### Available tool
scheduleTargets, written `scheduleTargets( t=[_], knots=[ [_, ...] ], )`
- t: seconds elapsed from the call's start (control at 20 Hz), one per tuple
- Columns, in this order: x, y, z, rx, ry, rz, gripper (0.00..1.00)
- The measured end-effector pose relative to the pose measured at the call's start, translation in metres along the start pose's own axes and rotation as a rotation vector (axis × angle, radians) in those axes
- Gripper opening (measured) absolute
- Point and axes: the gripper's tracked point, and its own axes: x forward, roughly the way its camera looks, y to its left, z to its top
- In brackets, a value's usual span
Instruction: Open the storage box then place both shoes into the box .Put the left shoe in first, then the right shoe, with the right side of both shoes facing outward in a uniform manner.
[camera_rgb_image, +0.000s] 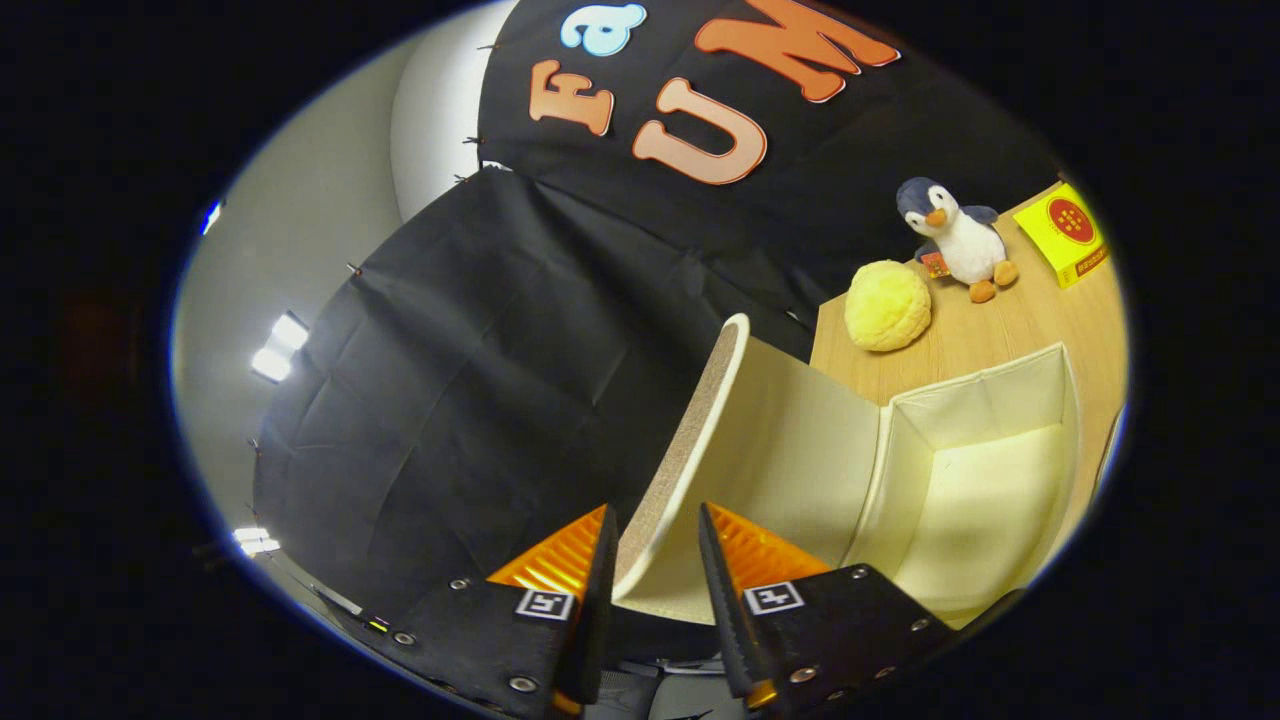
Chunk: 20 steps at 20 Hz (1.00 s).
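- Hand-held gripper (655, 560) straddled lid (700, 440) edge, fingers spread (contact unclear).
- Storage box (985, 490) open, empty.
- Judged light, stiff fabric board; pinch lid rim.

Black cloth wall (480, 380), wooden table (1010, 330)

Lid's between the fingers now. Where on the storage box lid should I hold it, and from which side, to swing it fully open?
Hold the lid at its free curved rim, opposite the hinge on the storage box. It stands raised and edge-on, so straddle the rim: one finger on the rough brown face, one on the cream face. The gripper already brackets it that way, fingers apparently not yet pressing.
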Motion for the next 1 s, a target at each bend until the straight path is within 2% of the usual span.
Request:
scheduleTargets(
  t=[0.05, 0.15, 0.3, 0.65, 1.0],
  knots=[
    [-0.002, -0.004, 0.000, -0.014, -0.005, -0.021, 0.69],
    [-0.007, -0.015, 0.000, -0.037, -0.015, -0.058, 0.95],
    [-0.026, -0.036, 0.005, -0.088, -0.056, -0.135, 0.98],
    [-0.099, -0.118, 0.026, -0.158, -0.163, -0.377, 0.98],
    [-0.188, -0.211, 0.040, -0.206, -0.246, -0.663, 0.98]
  ],
)
